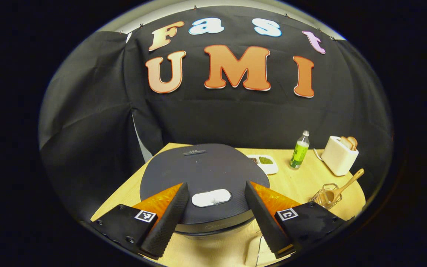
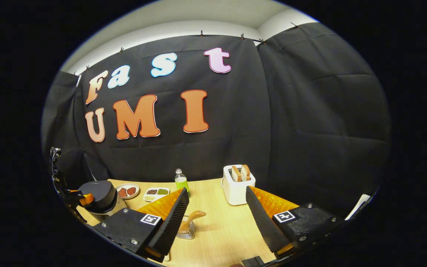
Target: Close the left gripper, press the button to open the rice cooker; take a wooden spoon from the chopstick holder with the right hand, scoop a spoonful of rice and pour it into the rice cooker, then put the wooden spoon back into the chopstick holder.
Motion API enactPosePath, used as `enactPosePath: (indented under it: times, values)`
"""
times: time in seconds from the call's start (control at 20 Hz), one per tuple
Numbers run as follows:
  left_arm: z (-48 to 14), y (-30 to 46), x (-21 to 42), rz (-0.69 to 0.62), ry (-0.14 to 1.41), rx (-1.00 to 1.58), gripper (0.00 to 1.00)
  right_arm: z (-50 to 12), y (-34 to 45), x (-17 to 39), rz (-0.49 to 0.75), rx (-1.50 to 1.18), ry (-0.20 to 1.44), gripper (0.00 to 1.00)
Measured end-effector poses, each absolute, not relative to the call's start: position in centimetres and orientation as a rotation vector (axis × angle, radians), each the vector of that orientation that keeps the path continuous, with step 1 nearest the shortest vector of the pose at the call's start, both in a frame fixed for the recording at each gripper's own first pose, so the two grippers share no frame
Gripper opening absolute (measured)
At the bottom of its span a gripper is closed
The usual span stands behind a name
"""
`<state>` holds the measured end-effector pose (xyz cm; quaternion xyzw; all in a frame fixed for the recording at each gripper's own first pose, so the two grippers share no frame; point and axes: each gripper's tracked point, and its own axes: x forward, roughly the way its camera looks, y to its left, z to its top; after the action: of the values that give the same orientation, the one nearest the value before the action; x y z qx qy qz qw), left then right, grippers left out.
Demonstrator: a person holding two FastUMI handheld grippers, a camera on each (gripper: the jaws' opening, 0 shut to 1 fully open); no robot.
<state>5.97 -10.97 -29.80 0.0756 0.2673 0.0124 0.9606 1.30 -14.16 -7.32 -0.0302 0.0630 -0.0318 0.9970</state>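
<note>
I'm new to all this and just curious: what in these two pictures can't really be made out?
- Rice cooker, left gripper view: the closed lid hides its inside; the left tongs cover its front edges.
- Chopstick holder, right gripper view: partly behind a finger of the right tongs.
- Wooden spoon, left gripper view: its bowl sits blurred inside the holder.
- Divided dish, right gripper view: contents too small to identify.

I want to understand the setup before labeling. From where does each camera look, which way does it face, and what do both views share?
Left gripper view: rides on the left gripper, close above the rice cooker lid, facing the booth wall; its own open jaws flank the white button.
Right gripper view: rides on the right gripper, facing across the table toward the toaster; open jaws flank the chopstick holder with the wooden spoon.
Shared: rice cooker, green bottle, toaster, holder with spoon.
</note>
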Motion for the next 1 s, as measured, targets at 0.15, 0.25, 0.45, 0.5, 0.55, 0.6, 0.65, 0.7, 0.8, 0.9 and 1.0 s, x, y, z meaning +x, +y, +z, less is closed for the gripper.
enactPosePath:
  times: [0.15, 0.25, 0.45, 0.5, 0.55, 0.6, 0.65, 0.7, 0.8, 0.9, 1.0]
  values:
    - [-29.2, -11.1, 5.8, 0.026, 0.501, 0.160, 0.96, -7.4, -14.6, 1.1, -0.068, -0.069, 0.130, 0.95]
    - [-29.4, -10.8, 5.9, 0.022, 0.471, 0.157, 1.00, -7.6, -15.0, 1.2, -0.073, -0.067, 0.139, 0.95]
    - [-30.1, -10.5, 6.0, 0.038, 0.471, 0.133, 0.97, -8.6, -15.1, 1.5, -0.074, -0.066, 0.161, 0.95]
    - [-30.1, -10.5, 6.1, 0.033, 0.459, 0.134, 1.00, -8.9, -15.1, 1.5, -0.074, -0.074, 0.165, 0.95]
    - [-30.2, -10.6, 6.1, 0.030, 0.442, 0.129, 0.98, -9.0, -15.2, 1.5, -0.075, -0.081, 0.167, 0.95]
    - [-30.9, -10.5, 5.9, 0.032, 0.464, 0.131, 0.98, -9.3, -15.2, 1.4, -0.075, -0.085, 0.172, 0.95]
    - [-31.1, -10.4, 5.7, 0.029, 0.452, 0.140, 1.00, -9.5, -15.2, 1.5, -0.073, -0.087, 0.177, 0.95]
    - [-30.9, -10.6, 5.8, 0.013, 0.431, 0.154, 1.00, -9.7, -15.2, 1.4, -0.072, -0.087, 0.182, 0.95]
    - [-30.7, -10.6, 5.9, 0.002, 0.422, 0.142, 0.98, -9.7, -15.3, 1.4, -0.071, -0.088, 0.182, 0.95]
    - [-30.7, -10.6, 6.1, -0.011, 0.424, 0.167, 0.97, -9.4, -15.6, 1.4, -0.081, -0.089, 0.173, 0.95]
    - [-30.5, -10.8, 5.9, -0.030, 0.437, 0.178, 1.00, -9.1, -15.8, 1.3, -0.084, -0.079, 0.170, 0.95]
